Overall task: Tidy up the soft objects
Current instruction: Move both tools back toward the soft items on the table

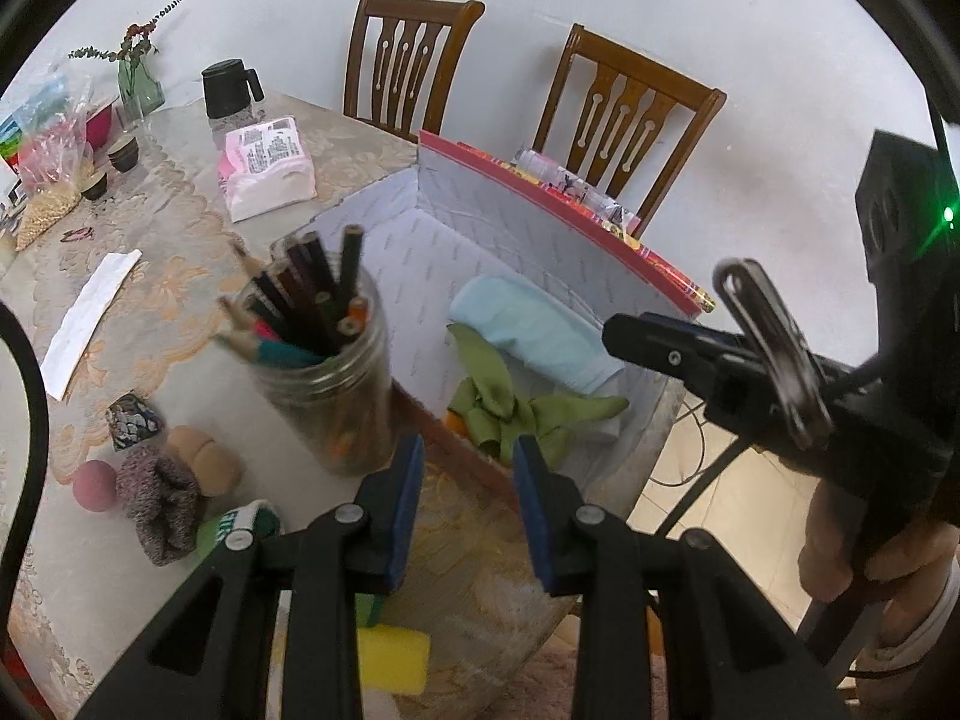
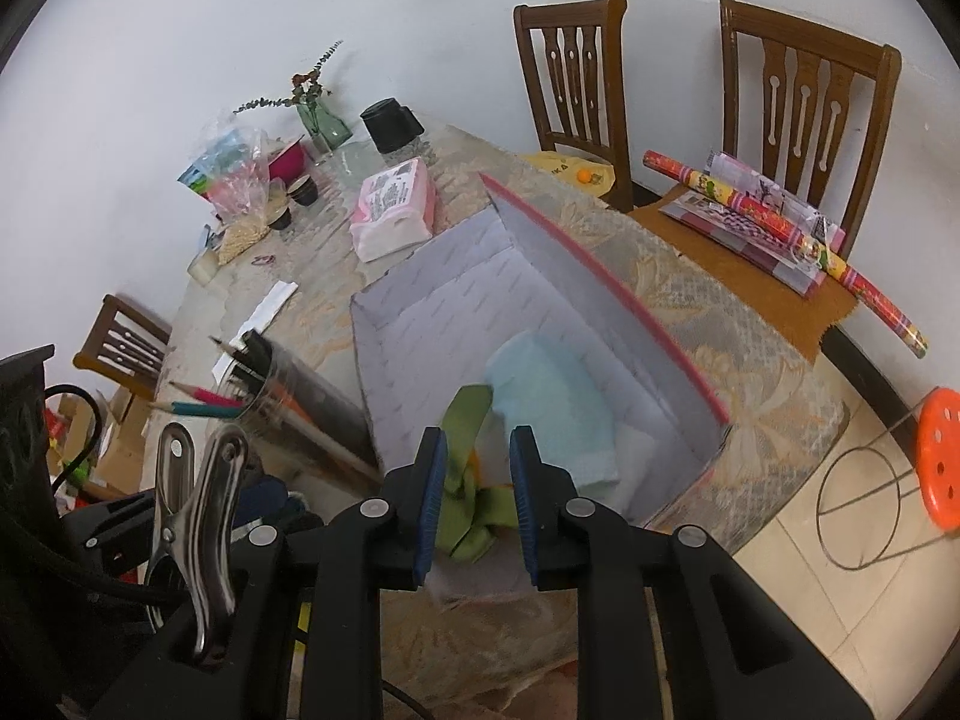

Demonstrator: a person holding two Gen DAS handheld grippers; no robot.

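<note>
Patterned cloth covers the table (image 1: 150, 276) on which the sorting takes place. Nearest, in the left wrist view, the left gripper (image 1: 465, 510) has its jaws parted with nothing between the pads; the yellow sponge (image 1: 393, 657) lies just below it, and the grey knitted sock (image 1: 159, 498) and pink ball (image 1: 95, 485) lie to its near left, beside the jar of pencils (image 1: 327, 372). The right gripper (image 2: 477, 507) likewise stands part-open and empty, above the near end of the paper-lined box (image 2: 420, 324). Inside that box, the green cloth (image 2: 465, 480) lies nearest, directly beyond the right pads, its strips sprawling; the folded blue cloth (image 2: 552, 414) lies farther right. Loose soft items thus lie left of the box, nearer the left hand.
</note>
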